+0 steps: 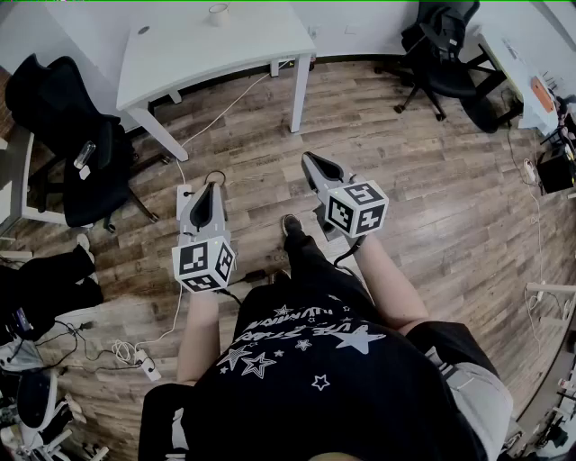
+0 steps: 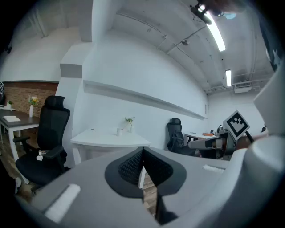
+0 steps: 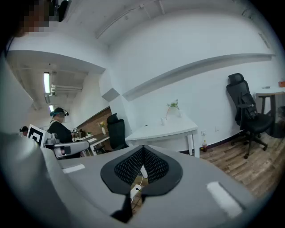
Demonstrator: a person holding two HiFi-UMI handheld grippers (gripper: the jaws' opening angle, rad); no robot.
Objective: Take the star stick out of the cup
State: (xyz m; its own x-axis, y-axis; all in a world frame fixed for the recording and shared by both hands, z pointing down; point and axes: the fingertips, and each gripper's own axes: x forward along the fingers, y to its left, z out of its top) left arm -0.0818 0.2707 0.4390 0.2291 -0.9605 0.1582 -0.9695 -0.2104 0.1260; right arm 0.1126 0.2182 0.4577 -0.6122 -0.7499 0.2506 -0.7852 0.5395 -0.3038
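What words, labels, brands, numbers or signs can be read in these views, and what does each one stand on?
No text here can be read.
Black T-shirt: white lettering among printed stars, upside down in the head view and too warped to read.
Cubes on the left gripper and right gripper: black-and-white square marker patterns only, no words or numbers.

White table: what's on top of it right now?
A small cup near its far edge and a small dark spot. The cup's inside is too small to make out.
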